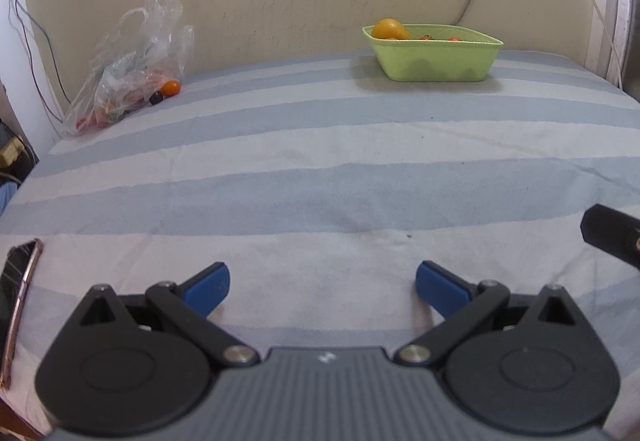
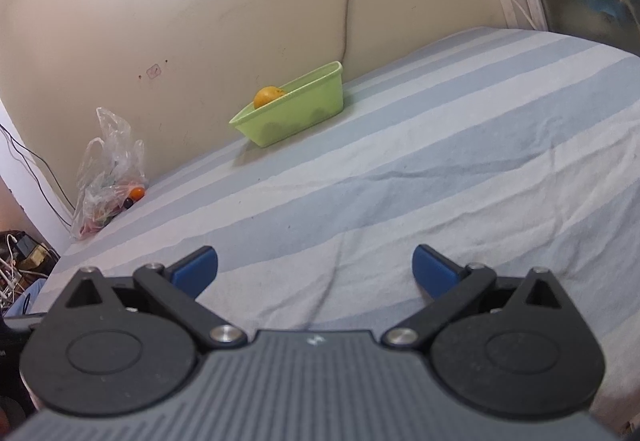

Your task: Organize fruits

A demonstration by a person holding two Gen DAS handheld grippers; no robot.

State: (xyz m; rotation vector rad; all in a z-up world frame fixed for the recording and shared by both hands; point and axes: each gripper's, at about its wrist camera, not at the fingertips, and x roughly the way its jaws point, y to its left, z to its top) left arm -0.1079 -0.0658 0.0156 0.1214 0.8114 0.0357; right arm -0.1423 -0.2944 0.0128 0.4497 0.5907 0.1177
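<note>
- Left tool [image 1: 322, 287] and right tool [image 2: 315, 273]: jaws apart, empty, over the near bed [image 1: 320, 181].
- Fruit: far left in bag [image 1: 132, 81]; an orange [image 1: 390, 29] in far bin [image 1: 434, 57].
- Likely light, round, slippery, bruisable; grip across the middle, gently.

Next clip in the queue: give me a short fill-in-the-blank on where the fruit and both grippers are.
1. The big orange sits inside the ____ tub.
2. The plastic bag lies against the ____.
3. Both the left gripper and the right gripper are ____ and hold nothing.
4. The small orange fruit rests beside the ____ on the striped sheet.

Missing words: green; wall; open; bag
</note>
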